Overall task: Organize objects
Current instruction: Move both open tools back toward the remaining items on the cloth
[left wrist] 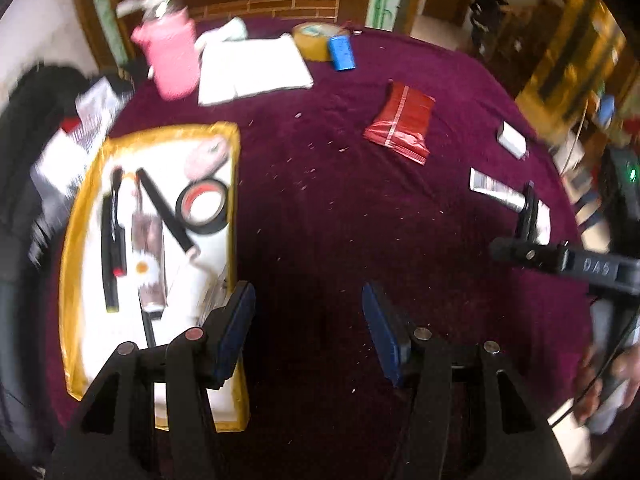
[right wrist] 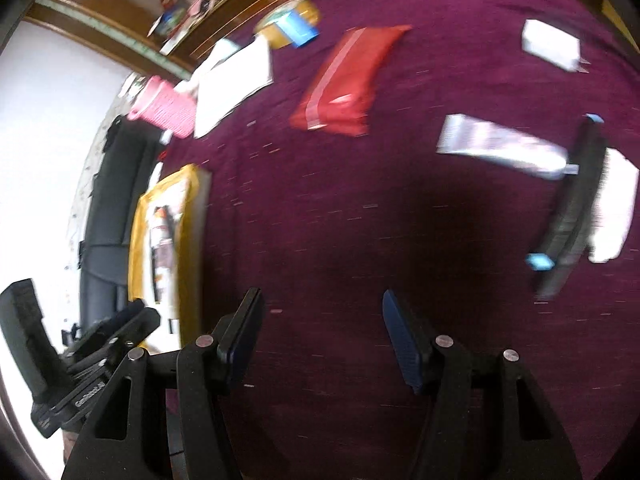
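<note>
**Both tongs apart above the purple cloth**

Our left tongs (left wrist: pixel 308 320) and right tongs (right wrist: pixel 322 332) hang with jaws apart, gripping nothing. Below us the purple cloth (left wrist: pixel 340 208) spreads wide. We see the gold tray (left wrist: pixel 230 168) of tools at its left edge, the red pouch (left wrist: pixel 400 122) mid-cloth, the silver tube (right wrist: pixel 496 146) farther right.

My left gripper (left wrist: pixel 308 320): matte black frame, two triangular cut-out arms, round silver pivot screws, dark blue ribbed pads (left wrist: pixel 384 332) on both fingers.

My right gripper (right wrist: pixel 322 336): same black frame, same silver screw heads, same blue ribbed pads (right wrist: pixel 402 344). Seen from my left camera, its black body bears raised letters reading DAS, with a silver screw beside them and a thin black cable trailing below.

My right hand (left wrist: pixel 608 384): blurred; no sleeve discernible.
</note>
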Action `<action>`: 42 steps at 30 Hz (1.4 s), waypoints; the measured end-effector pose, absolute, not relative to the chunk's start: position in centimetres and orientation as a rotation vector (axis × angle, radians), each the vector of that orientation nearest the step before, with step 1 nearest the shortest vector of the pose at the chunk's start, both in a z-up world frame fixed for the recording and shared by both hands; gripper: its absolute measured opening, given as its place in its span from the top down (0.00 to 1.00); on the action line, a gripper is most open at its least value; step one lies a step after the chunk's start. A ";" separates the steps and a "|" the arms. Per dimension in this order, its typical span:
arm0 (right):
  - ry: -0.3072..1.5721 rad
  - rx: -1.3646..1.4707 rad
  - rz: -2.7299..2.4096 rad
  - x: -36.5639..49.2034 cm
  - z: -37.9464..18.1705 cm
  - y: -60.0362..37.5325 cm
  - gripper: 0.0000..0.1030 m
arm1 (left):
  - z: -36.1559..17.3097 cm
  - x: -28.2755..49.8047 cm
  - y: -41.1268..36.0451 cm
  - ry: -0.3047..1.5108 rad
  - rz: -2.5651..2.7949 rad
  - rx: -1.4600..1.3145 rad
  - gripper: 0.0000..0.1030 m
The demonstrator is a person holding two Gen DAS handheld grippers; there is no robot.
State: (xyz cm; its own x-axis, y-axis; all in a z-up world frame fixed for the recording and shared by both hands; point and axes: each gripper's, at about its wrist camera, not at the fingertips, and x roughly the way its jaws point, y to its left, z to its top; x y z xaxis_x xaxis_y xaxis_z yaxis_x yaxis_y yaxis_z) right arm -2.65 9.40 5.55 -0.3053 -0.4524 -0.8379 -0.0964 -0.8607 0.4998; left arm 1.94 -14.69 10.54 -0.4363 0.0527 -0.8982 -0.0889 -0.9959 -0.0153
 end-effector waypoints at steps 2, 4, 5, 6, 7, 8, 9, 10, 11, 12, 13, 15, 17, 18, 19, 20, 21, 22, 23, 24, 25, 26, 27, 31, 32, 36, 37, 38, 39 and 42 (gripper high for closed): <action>-0.694 1.697 -2.291 -2.4 5.6 11.1 0.46 | 10.9 2.1 -13.2 0.130 2.616 -1.596 0.47; -0.680 1.700 -2.320 -2.3 5.7 13.0 0.46 | 11.2 2.2 -11.7 0.213 2.640 -1.576 0.47; -0.666 1.700 -2.329 -2.2 5.9 14.0 0.46 | 11.4 2.2 -10.9 0.255 2.653 -1.565 0.47; -0.648 1.701 -2.343 -2.4 6.0 14.6 0.46 | 11.4 2.4 -10.2 0.284 2.663 -1.557 0.47; -0.630 1.697 -2.357 -2.5 6.2 15.1 0.46 | 11.5 2.5 -9.8 0.308 2.671 -1.551 0.47; -0.619 1.692 -2.366 -2.6 6.3 15.5 0.46 | 11.6 2.6 -9.3 0.330 2.678 -1.547 0.47; -0.610 1.686 -2.374 -2.9 6.5 16.0 0.46 | 11.6 2.7 -8.8 0.356 2.685 -1.542 0.47; -0.599 1.682 -2.381 -3.2 6.7 16.4 0.46 | 11.7 2.8 -8.3 0.377 2.694 -1.535 0.47; -0.582 1.677 -2.389 -3.7 6.9 17.0 0.46 | 11.8 3.0 -7.9 0.396 2.704 -1.529 0.47; -0.566 1.674 -2.395 -3.9 7.0 17.4 0.46 | 11.9 3.2 -7.5 0.420 2.718 -1.518 0.47; -0.549 1.670 -2.402 -4.3 7.3 18.0 0.46 | 12.0 3.3 -7.2 0.435 2.726 -1.512 0.47; -0.518 1.666 -2.414 -5.3 7.4 18.6 0.46 | 12.2 3.7 -6.6 0.461 2.740 -1.499 0.47; -0.488 1.662 -2.421 -6.5 7.5 19.0 0.46 | 12.3 4.0 -6.2 0.489 2.754 -1.495 0.47; -0.470 1.663 -2.425 -7.2 7.4 19.3 0.46 | 12.3 4.1 -6.0 0.509 2.763 -1.497 0.47; -0.450 1.669 -2.428 -7.9 7.2 19.6 0.46 | 12.3 4.2 -5.9 0.518 2.767 -1.499 0.47; -0.440 1.680 -2.429 -8.6 7.0 19.8 0.45 | 12.2 4.3 -5.8 0.521 2.768 -1.504 0.47; -0.441 1.691 -2.426 -9.3 6.7 20.2 0.45 | 12.1 4.4 -5.7 0.519 2.770 -1.513 0.47; -0.453 1.706 -2.415 -10.0 6.2 20.6 0.45 | 12.0 4.5 -5.7 0.522 2.772 -1.520 0.47; -0.466 1.721 -2.405 -10.7 5.8 20.9 0.45 | 11.9 4.5 -5.6 0.528 2.774 -1.530 0.47; -0.480 1.736 -2.396 -11.3 5.4 21.3 0.45 | 11.7 4.6 -5.6 0.532 2.775 -1.537 0.47; -0.492 1.752 -2.384 -11.9 4.8 21.6 0.45 | 11.6 4.6 -5.6 0.537 2.778 -1.548 0.47; -0.497 1.771 -2.369 -12.4 4.2 21.7 0.45 | 11.5 4.6 -5.6 0.537 2.779 -1.559 0.47; -0.505 1.803 -2.347 -13.0 3.4 21.9 0.45 | 11.3 4.7 -5.6 0.533 2.780 -1.569 0.47; -0.504 1.829 -2.297 -13.2 2.1 21.4 0.39 | 10.9 4.7 -5.7 0.531 2.782 -1.598 0.47; -0.503 1.831 -2.263 -13.1 1.9 20.9 0.39 | 10.8 4.6 -5.7 0.529 2.781 -1.605 0.47; -0.469 1.826 -2.176 -12.2 1.6 18.6 0.37 | 10.5 4.4 -5.5 0.525 2.773 -1.613 0.47; -0.473 1.822 -2.151 -11.9 1.6 18.0 0.37 | 10.5 4.3 -5.3 0.527 2.769 -1.613 0.47; -0.470 1.818 -2.132 -11.5 1.5 17.3 0.37 | 10.4 4.3 -5.2 0.526 2.764 -1.612 0.47; -0.457 1.812 -2.112 -11.0 1.5 16.5 0.37 | 10.3 4.2 -5.0 0.523 2.757 -1.612 0.47; -0.405 1.794 -2.026 -9.7 1.5 13.8 0.37 | 10.1 4.1 -4.8 0.510 2.736 -1.618 0.47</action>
State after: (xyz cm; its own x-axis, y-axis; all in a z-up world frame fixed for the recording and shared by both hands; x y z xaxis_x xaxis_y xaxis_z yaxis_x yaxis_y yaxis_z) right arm -9.70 13.77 1.53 -0.0938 -0.4782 -0.8732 0.1054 -0.8769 0.4689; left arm 4.13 -4.77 10.09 -0.4928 -0.2250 -0.8406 -0.0931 -0.9468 0.3080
